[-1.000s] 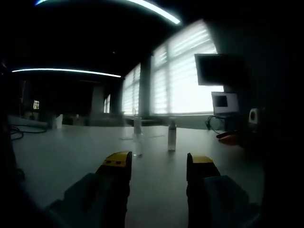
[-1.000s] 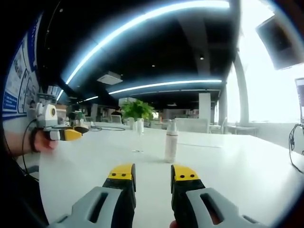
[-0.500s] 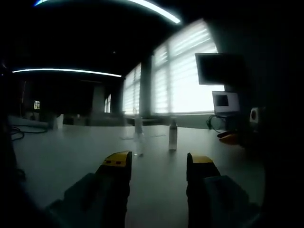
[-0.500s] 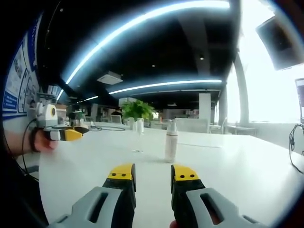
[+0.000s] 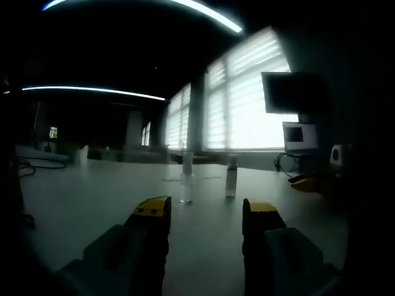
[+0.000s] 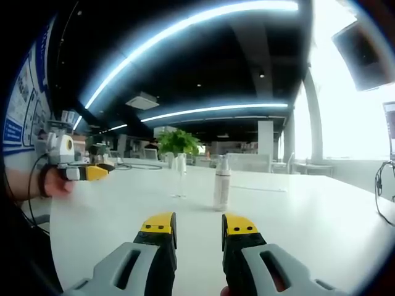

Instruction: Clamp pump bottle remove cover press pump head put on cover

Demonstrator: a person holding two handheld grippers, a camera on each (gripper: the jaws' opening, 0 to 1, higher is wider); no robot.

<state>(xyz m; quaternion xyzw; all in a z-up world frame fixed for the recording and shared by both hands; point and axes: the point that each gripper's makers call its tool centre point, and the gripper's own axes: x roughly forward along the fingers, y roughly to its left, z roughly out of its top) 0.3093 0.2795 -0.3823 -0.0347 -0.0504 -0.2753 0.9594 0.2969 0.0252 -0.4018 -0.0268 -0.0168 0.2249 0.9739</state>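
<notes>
**On the bench, a pump bottle awaits the clamp**

Upright on the white bench, the pump bottle stands near a clear capped bottle. Right gripper and left gripper wait with fingers apart, holding nothing; approach level and grip the body squarely.

Both your cameras sit low over the desk, well back from the pump bottle they share; your left one faces the windows.
</notes>
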